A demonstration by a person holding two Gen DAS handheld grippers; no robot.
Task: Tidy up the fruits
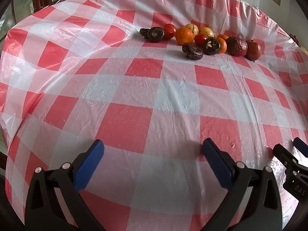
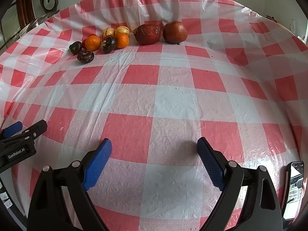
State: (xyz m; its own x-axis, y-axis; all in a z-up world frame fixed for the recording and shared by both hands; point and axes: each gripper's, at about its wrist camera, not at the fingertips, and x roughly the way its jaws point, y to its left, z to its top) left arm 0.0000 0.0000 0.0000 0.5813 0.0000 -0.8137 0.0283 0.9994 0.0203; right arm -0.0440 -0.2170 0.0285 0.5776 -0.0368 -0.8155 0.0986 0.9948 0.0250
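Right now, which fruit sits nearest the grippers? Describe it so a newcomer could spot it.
On the checked tablecloth, the fruit is clustered at the far side. In front of that cluster, toward its left in the right wrist view, lies a dark fruit by itself. It is blackish-brown and wrinkled, closer to the grippers than the oranges behind it.

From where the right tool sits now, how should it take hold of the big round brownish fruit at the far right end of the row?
Grip the brownish fruit across its widest middle, coming from above and the near side. Its right flank is clear, but the wrinkled red fruit crowds its left, so slip one finger into that narrow gap.
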